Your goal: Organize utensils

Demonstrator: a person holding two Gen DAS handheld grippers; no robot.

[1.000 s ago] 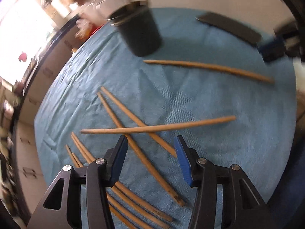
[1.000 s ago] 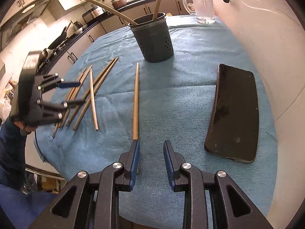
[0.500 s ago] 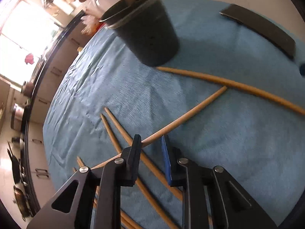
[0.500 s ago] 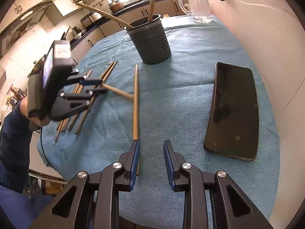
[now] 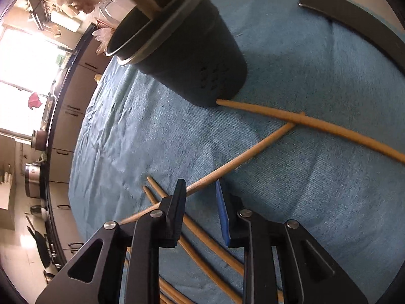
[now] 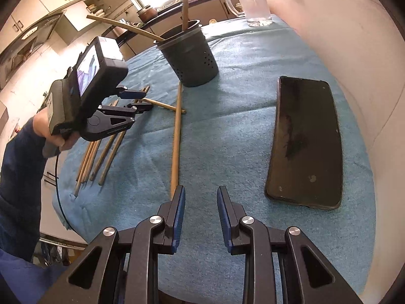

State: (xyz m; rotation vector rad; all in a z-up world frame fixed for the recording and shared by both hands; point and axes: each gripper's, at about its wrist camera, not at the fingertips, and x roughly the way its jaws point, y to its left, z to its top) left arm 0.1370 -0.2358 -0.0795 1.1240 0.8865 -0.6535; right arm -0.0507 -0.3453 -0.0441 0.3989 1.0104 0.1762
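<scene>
A dark perforated utensil holder [image 5: 192, 50] stands on the blue cloth [image 5: 316, 202], with two wooden sticks in it; it also shows in the right wrist view [image 6: 193, 55]. My left gripper [image 5: 200, 192] is shut on a wooden chopstick [image 5: 243, 159] and holds it lifted, its far tip resting on a long chopstick [image 5: 329, 129]. In the right wrist view the left gripper [image 6: 138, 101] holds that chopstick [image 6: 162, 105] beside the holder. Several chopsticks [image 6: 101, 149] lie on the cloth under it. My right gripper [image 6: 200, 197] is open and empty, just behind the long chopstick's [image 6: 176, 141] near end.
A black phone [image 6: 306, 139] lies on the cloth to the right; it also shows in the left wrist view [image 5: 354, 22]. A glass jug [image 6: 253, 2] stands at the far edge. A white wall curves along the right. Kitchen counters lie beyond the table at left.
My left gripper closed on one chopstick, lifted it and carried it toward the holder. The right gripper has barely moved and stays open.
</scene>
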